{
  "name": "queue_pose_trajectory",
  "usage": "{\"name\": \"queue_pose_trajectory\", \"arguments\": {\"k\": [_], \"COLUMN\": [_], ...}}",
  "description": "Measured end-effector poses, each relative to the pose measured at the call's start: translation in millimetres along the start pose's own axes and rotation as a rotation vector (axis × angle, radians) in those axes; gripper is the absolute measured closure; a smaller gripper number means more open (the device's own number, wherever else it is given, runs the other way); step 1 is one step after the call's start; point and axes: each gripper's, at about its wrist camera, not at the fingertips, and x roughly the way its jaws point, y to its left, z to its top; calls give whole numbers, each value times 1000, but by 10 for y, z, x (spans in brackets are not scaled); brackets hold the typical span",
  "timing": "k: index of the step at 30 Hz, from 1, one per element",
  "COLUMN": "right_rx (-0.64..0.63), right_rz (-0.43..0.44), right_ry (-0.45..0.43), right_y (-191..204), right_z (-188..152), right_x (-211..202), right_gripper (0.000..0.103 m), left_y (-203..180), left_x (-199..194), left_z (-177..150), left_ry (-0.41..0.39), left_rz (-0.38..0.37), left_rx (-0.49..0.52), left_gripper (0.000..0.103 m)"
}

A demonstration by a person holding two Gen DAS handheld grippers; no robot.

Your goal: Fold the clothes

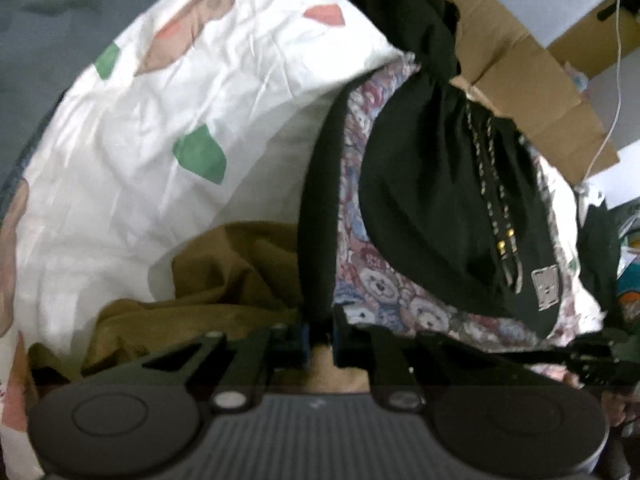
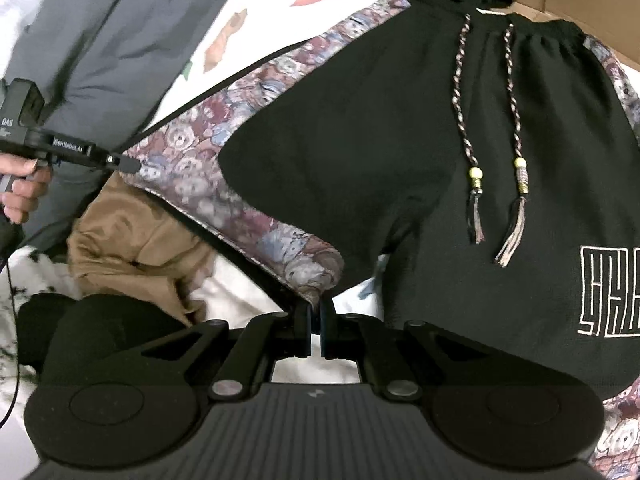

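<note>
Black shorts [image 2: 400, 160] with teddy-bear patterned side panels [image 2: 200, 136], braided drawstrings [image 2: 468, 120] and a white logo [image 2: 608, 292] lie spread over a pile of laundry. My right gripper [image 2: 317, 332] is shut on a corner of the patterned panel's hem. My left gripper [image 1: 320, 340] is shut on the black trim and patterned panel [image 1: 384, 288] of the same shorts [image 1: 440, 184]; it also shows in the right wrist view [image 2: 128, 164], pinching the panel's far edge.
A white sheet with green and pink patches [image 1: 168, 128] lies under the shorts. A brown garment [image 2: 132, 240] sits beside them, a grey garment [image 2: 112, 40] further left. A cardboard box [image 1: 532, 80] stands behind.
</note>
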Motion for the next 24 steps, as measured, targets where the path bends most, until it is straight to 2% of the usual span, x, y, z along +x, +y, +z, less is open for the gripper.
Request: {"name": "queue_pose_trajectory", "arguments": {"k": [5, 8, 10, 12, 16, 18, 24], "right_rx": [-53, -34, 4, 51, 129, 171, 187], "right_rz": [48, 67, 73, 77, 83, 88, 90], "right_ry": [74, 108, 106, 97, 103, 128, 222], "right_y": [131, 99, 17, -80, -235, -300, -220], "right_z": [-73, -136, -144, -140, -122, -99, -57], "right_x": [41, 102, 124, 142, 233, 384, 901], "right_gripper": [97, 88, 70, 63, 63, 63, 63], "left_y": [3, -11, -10, -1, 27, 51, 108], "left_x": [-10, 29, 50, 78, 107, 116, 120], "left_z": [-14, -8, -8, 9, 45, 60, 39], "left_ry": [6, 1, 4, 9, 19, 33, 58], "left_rz": [17, 31, 35, 44, 49, 55, 67], "left_rx": [-9, -2, 2, 5, 8, 16, 26], "left_gripper": [92, 92, 92, 92, 92, 92, 92]}}
